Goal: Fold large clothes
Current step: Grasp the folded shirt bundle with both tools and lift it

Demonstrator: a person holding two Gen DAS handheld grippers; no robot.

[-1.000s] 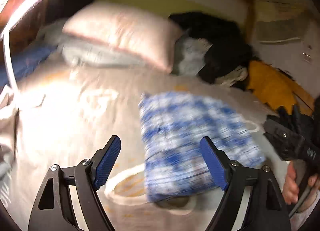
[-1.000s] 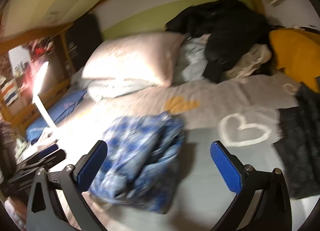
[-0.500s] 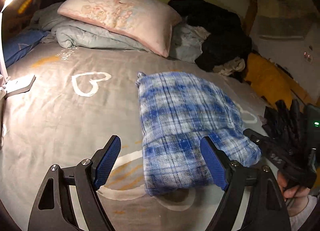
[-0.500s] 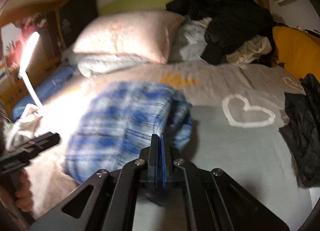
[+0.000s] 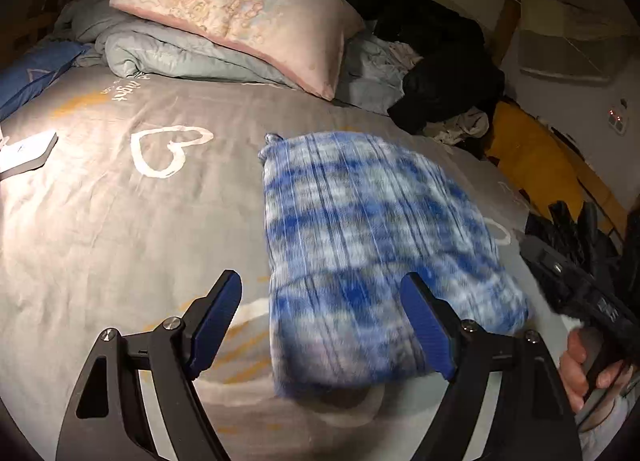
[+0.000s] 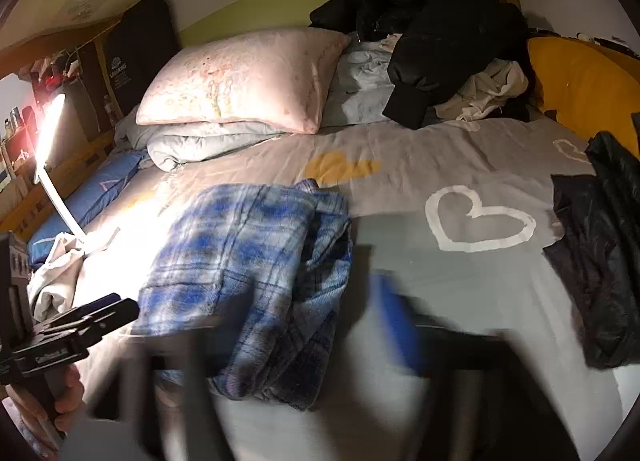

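Note:
A folded blue-and-white plaid garment lies on the grey bedsheet with white hearts. My left gripper hovers open just before the garment's near edge, its right finger over the fabric and nothing pinched. In the right wrist view the same garment shows its stacked layers on the right side. My right gripper is motion-blurred and its jaws are opening; the garment's near corner sits between them, and no pad presses on it. Each gripper appears in the other's view, held by a hand: the right, the left.
At the head of the bed lie a pink pillow on a grey duvet, a heap of black clothes and a yellow cushion. A black garment lies at the right. A lit lamp stands left.
The right gripper snapped shut half a second ago and has sprung apart again. The garment shifted slightly and lies folded. The left gripper dipped a little, still open.

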